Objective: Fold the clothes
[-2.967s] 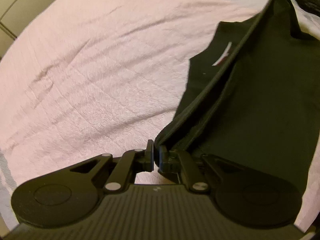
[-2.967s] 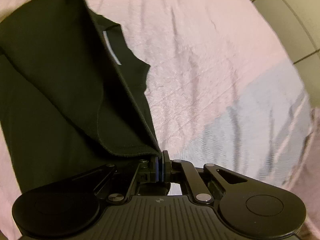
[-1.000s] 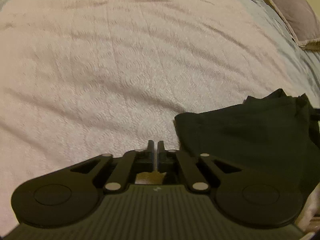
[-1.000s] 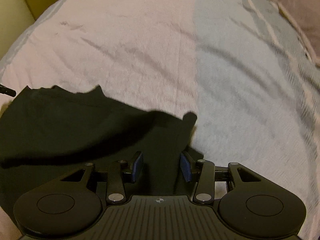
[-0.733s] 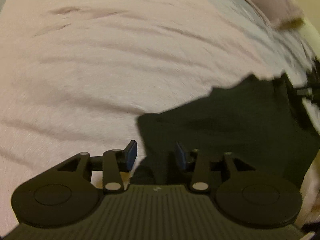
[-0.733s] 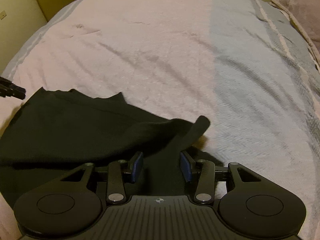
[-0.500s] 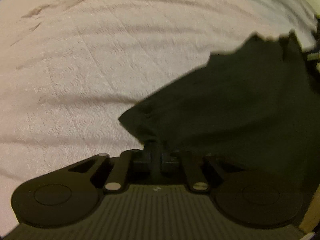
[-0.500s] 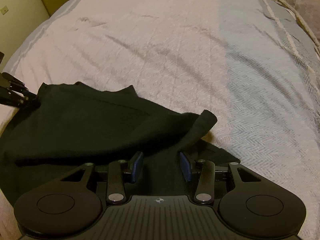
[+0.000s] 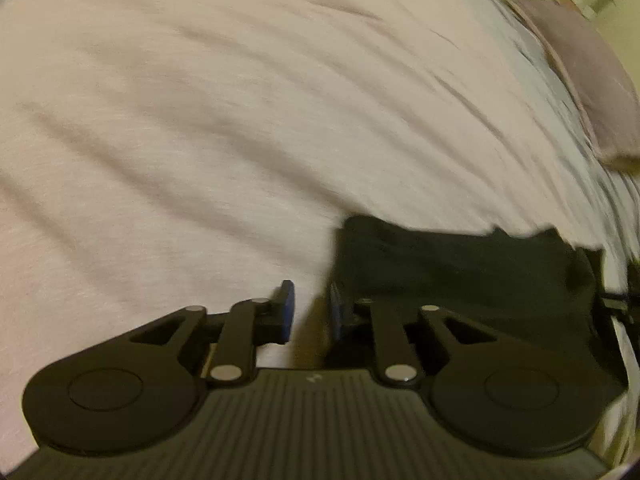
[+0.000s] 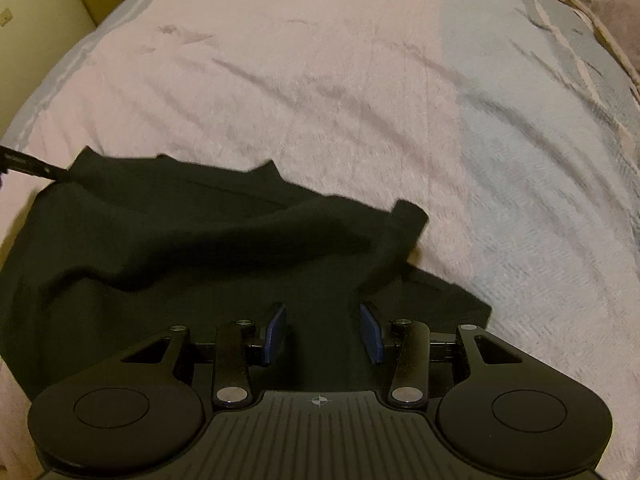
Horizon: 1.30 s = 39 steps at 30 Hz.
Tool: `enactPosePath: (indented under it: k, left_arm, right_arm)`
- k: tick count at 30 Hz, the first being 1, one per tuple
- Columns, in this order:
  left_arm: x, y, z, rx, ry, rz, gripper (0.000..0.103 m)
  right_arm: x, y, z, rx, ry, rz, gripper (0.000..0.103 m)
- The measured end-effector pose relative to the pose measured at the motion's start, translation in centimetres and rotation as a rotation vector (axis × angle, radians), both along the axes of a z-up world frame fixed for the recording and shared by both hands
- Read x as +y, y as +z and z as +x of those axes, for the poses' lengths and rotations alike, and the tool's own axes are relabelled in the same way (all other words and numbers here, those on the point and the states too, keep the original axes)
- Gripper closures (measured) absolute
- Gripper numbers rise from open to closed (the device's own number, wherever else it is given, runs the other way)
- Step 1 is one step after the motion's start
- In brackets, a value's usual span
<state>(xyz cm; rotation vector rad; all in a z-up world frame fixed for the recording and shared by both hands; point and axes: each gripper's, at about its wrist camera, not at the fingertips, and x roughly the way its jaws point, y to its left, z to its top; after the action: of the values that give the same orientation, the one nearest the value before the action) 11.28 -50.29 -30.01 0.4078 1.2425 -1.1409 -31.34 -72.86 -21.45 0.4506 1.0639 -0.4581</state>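
A black garment (image 10: pixel 192 248) lies rumpled and folded over on the pink bedspread (image 10: pixel 320 80). One raised fold (image 10: pixel 408 216) sticks up at its right side. My right gripper (image 10: pixel 323 332) is open just above the garment's near part, with dark cloth showing between its blue pads (image 10: pixel 276 330). In the left wrist view the garment (image 9: pixel 460 280) sits to the right of my left gripper (image 9: pixel 311 312), which is open with only bedspread between its fingers. The garment's left corner touches or nearly touches the right finger. This view is motion-blurred.
A mauve pillow (image 9: pixel 580 80) lies at the bed's far right, also seen as a pillow (image 10: pixel 608 8) in the right wrist view. The bedspread turns pale blue-grey (image 10: pixel 540 160) on the right. A beige cabinet (image 10: pixel 40 4) stands beyond the bed's left edge.
Half a second ago my left gripper was shut on the garment's corner; it has opened, let go and swung left of the cloth. My right gripper stays open over the garment.
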Motion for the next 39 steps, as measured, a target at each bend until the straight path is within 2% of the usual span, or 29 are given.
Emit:
enactPosePath:
  k: [1,3,4,8,11,13,14,15,16,17,20,22,27,28,29,31,34,35,36,38,39]
  left_arm:
    - [0.4,0.3,0.4,-0.012,0.018,-0.002,0.091]
    - [0.6,1.1,0.3,-0.045,-0.008,-0.010,0.091]
    - [0.3,1.7,-0.2,-0.069,-0.045,-0.021,0.089]
    - [-2.3,2.9,-3.8,-0.153,-0.237,-0.055,0.072]
    - [-4.7,2.1,-6.4,-0.224,-0.370,-0.037,0.072]
    - [-6.1,0.8,-7.6,-0.274,-0.420,0.006,0.071]
    - [-6.5,0.1,-7.8,-0.280,-0.428,0.023,0.074]
    - [-6.9,-0.5,-7.9,-0.284,-0.434,0.038,0.085]
    - [-7.0,-0.7,-7.7,-0.281,-0.427,0.040,0.103]
    - [-7.0,-0.8,-7.4,-0.279,-0.415,0.039,0.103]
    - [-6.0,0.3,-5.0,-0.277,-0.278,0.013,0.103]
    - [-5.3,0.4,-4.0,-0.306,-0.228,0.037,0.103]
    - [-5.1,2.5,-4.1,-0.285,-0.257,-0.032,0.103]
    - [-5.6,2.8,-4.8,-0.280,-0.305,-0.048,0.099]
    - [-6.1,3.1,-5.5,-0.278,-0.356,-0.063,0.084]
    - [-7.3,3.0,-7.8,-0.328,-0.514,-0.087,0.064]
    - [-8.5,1.7,-10.0,-0.409,-0.686,-0.052,0.065]
    - [-8.8,1.3,-10.4,-0.429,-0.728,-0.036,0.065]
    - [-8.7,1.2,-10.0,-0.433,-0.710,-0.026,0.066]
    - [-8.3,0.9,-9.0,-0.439,-0.674,-0.006,0.102]
    - [-8.2,0.8,-8.6,-0.442,-0.656,0.004,0.103]
  right_arm:
    - [-0.1,-0.1,-0.3,0.004,-0.014,0.002,0.059]
    - [-0.4,-0.3,-0.9,0.005,-0.049,0.007,0.059]
    - [-0.5,-0.4,-1.2,0.003,-0.062,0.007,0.059]
    - [-0.7,-0.8,-1.6,-0.001,-0.110,0.018,0.059]
    - [-0.7,-0.9,-1.6,-0.002,-0.117,0.021,0.059]
    - [-0.6,-0.9,-1.5,0.000,-0.106,0.018,0.059]
    - [-0.7,-1.0,-1.5,0.001,-0.101,0.016,0.059]
    - [-0.8,-1.0,-1.5,0.001,-0.100,0.012,0.059]
    - [-0.9,-1.0,-1.6,-0.001,-0.107,0.007,0.058]
    - [-1.1,-1.0,-1.7,-0.002,-0.114,0.002,0.058]
    - [-1.6,-1.0,-1.9,-0.007,-0.134,-0.013,0.058]
    - [-1.9,-1.0,-2.1,-0.009,-0.148,-0.023,0.058]
    - [-2.1,-0.8,-1.6,-0.015,-0.121,-0.044,0.058]
    - [-2.2,-1.0,-1.6,-0.011,-0.128,-0.040,0.058]
    - [-2.3,-1.1,-1.5,-0.007,-0.135,-0.036,0.058]
    - [-2.6,-1.5,-1.5,0.000,-0.150,-0.029,0.058]
    - [-2.9,-2.0,-1.5,0.009,-0.166,-0.019,0.058]
    - [-2.9,-1.9,-1.5,0.009,-0.160,-0.021,0.058]
    - [-2.9,-1.8,-1.6,0.010,-0.154,-0.023,0.058]
    - [-2.9,-1.8,-1.7,0.016,-0.146,-0.027,0.058]
    - [-2.9,-1.8,-1.9,0.016,-0.147,-0.027,0.058]
